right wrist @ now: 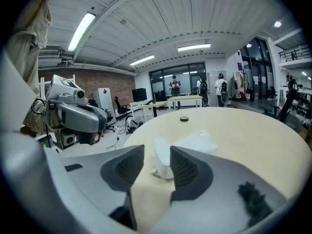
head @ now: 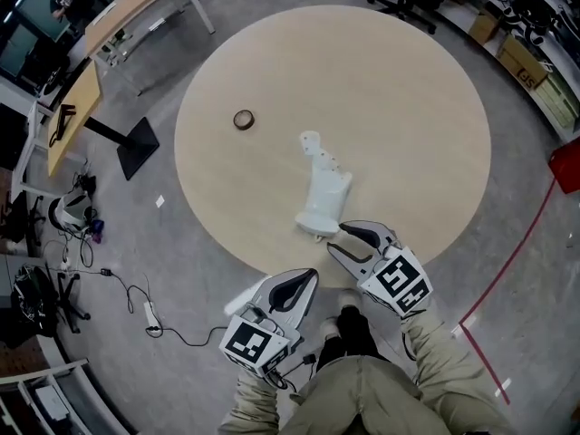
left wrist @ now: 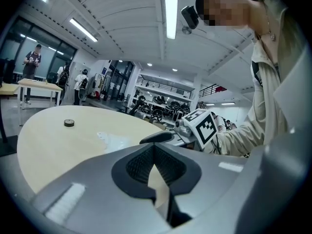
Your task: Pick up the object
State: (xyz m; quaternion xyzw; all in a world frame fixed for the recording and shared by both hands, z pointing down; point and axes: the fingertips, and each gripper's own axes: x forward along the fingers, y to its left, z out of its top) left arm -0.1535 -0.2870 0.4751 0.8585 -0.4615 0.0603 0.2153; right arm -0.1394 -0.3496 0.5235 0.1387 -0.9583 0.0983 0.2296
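Here's the round pale wooden surface (head: 408, 89), filling the middle of the head view. On it, toward the near edge, lies the white moulded plastic object (head: 323, 191), with its wide end nearest the person and its narrow end pointing away toward the centre. Farther off and to its left, well apart, sits a small dark ring-shaped roll (head: 244, 120). The right hand-held gripper (head: 337, 240) is over the near rim, just beside the object's wide end, which lines up between its jaws. The left hand-held gripper (head: 306, 279) is left of it, at the near rim. Left of the surface, a flat black square base plate (head: 138, 146) lies on the grey floor (head: 507, 243), and a long wooden desk (head: 136, 3) stands beyond it.
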